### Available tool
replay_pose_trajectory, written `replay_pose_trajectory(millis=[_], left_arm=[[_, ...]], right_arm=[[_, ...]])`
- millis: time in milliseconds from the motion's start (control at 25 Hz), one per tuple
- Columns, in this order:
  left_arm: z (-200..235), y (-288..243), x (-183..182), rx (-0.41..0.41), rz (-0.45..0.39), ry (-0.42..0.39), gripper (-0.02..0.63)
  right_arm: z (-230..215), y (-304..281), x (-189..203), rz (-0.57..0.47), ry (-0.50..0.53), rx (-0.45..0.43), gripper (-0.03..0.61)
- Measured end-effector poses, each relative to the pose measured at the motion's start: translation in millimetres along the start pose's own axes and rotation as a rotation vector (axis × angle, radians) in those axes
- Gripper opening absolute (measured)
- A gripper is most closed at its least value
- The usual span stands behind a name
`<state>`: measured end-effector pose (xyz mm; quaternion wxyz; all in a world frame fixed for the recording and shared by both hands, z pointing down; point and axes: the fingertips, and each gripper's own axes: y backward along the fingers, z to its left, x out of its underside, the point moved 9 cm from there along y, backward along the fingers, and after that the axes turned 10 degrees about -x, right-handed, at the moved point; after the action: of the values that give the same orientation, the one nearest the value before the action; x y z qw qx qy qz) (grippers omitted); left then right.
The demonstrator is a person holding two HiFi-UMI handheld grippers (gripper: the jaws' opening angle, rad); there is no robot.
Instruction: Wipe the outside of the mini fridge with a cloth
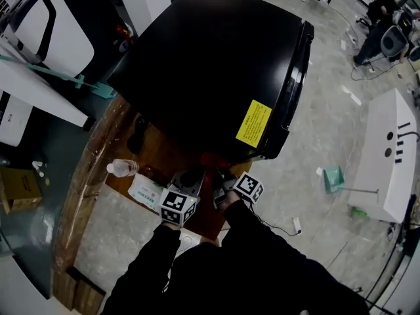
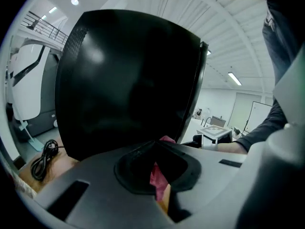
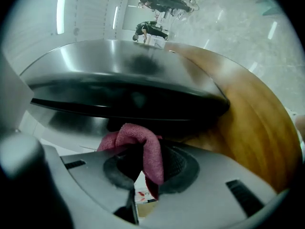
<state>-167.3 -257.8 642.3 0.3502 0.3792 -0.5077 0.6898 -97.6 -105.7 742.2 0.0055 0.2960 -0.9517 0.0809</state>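
The black mini fridge (image 1: 216, 64) stands on a round wooden table (image 1: 82, 176); a yellow label (image 1: 253, 123) sits on its near side. Both grippers are low at the fridge's near bottom corner, close together. A pink-red cloth (image 1: 209, 159) shows between them against the fridge. In the left gripper view the left gripper (image 2: 153, 146) is shut on a strip of the cloth (image 2: 158, 178), facing the fridge's dark side (image 2: 128, 80). In the right gripper view the right gripper (image 3: 139, 149) is shut on the cloth (image 3: 148, 151), which bunches over the jaws under the fridge's edge (image 3: 128, 97).
A water bottle (image 1: 123, 168) and a packet of wipes (image 1: 146, 190) lie on the table left of the grippers. A coiled black cable (image 2: 44, 159) lies beside the fridge. White equipment (image 1: 387, 156) and a teal dustpan (image 1: 333, 178) are on the floor to the right.
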Motion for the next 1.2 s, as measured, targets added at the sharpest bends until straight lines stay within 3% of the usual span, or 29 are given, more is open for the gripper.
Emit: replay_pose_trajectory(millis=[320,440,560,680,880,1080,1200], left_arm=[[-4,-30,54,0.034,0.157,-0.008,0.006],[-6,-27,60,0.033,0.174,-0.002,0.006],[-8,-10,51,0.034,0.154,0.003,0.006],[-12,23,24,0.023,0.073,-0.004,0.006],[-24,82,-32,-0.012,-0.105,-0.019,0.006],[-45,139,-63,-0.037,-0.199,-0.007,0.006],[-58,159,-72,-0.057,-0.252,0.008,0.006]], right_arm=[[-70,-5,0,-0.018,-0.017,0.169,0.071],[-80,-7,-2,0.030,0.027,0.169,0.069],[-62,-6,6,0.239,0.159,0.099,0.069],[-11,10,17,0.397,0.308,0.006,0.069],[87,40,13,0.479,0.555,-0.210,0.069],[181,68,19,0.558,0.862,-0.403,0.067],[220,78,22,0.587,0.945,-0.484,0.066]])
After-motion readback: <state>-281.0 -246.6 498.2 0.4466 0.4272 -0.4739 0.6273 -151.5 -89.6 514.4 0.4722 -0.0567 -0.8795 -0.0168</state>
